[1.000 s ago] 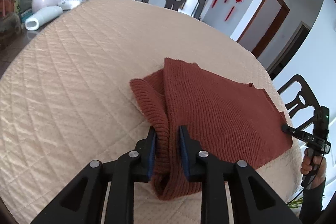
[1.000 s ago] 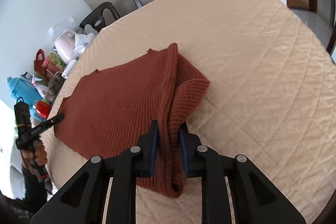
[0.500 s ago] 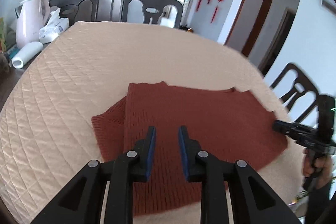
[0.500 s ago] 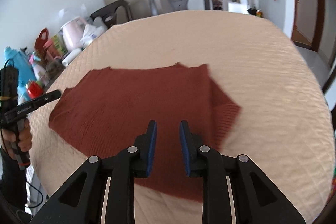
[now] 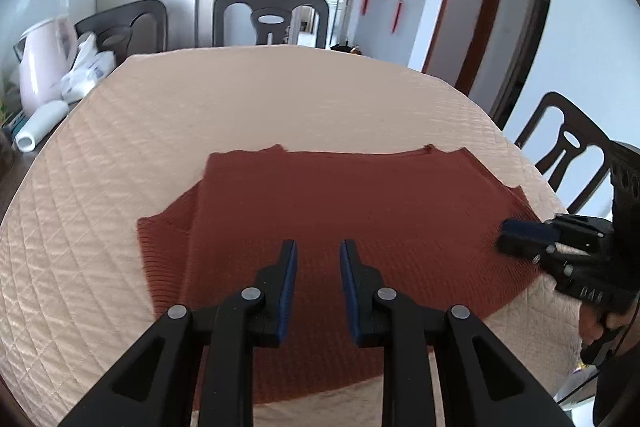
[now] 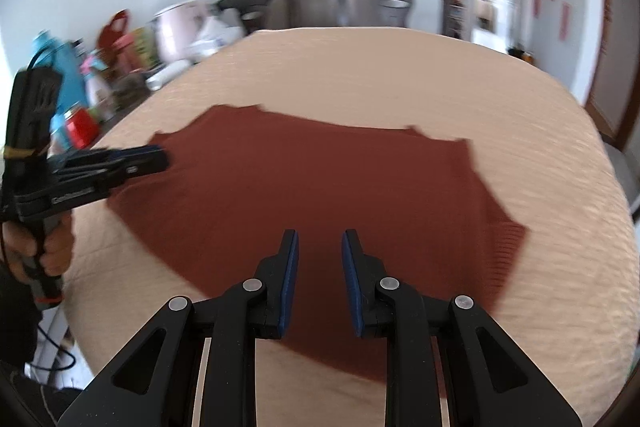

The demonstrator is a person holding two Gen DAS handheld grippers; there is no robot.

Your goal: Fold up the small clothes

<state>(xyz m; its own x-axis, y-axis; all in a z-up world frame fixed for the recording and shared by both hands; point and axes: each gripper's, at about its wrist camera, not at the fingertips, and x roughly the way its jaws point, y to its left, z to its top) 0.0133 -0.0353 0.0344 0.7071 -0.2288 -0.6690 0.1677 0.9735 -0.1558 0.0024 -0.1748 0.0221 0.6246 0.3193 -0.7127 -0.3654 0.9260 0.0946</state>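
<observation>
A rust-brown knitted garment [image 5: 360, 211] lies flat on the quilted beige table cover [image 5: 240, 99], with one folded-in sleeve sticking out at its left edge in the left wrist view. It also shows in the right wrist view [image 6: 320, 179], sleeve at the right. My left gripper [image 5: 318, 255] is open and empty above the garment's near part. My right gripper [image 6: 319, 245] is open and empty above the garment's near edge. Each gripper shows in the other's view, the right gripper [image 5: 516, 231] at the garment's right side, the left gripper [image 6: 152, 161] at its left side.
A pink kettle [image 5: 44, 63], a tissue pack [image 5: 86, 71] and a white roll [image 5: 40, 125] stand at the table's far left. Bottles and cans [image 6: 72, 107] crowd that side. Dark chairs [image 5: 272, 19] stand round the table. The cover's near edge [image 6: 312, 387] is close.
Both grippers let go of the folded sleeve parts they were pinching, opened and pulled back above the garment. The garment now lies flat with both sides folded in.
</observation>
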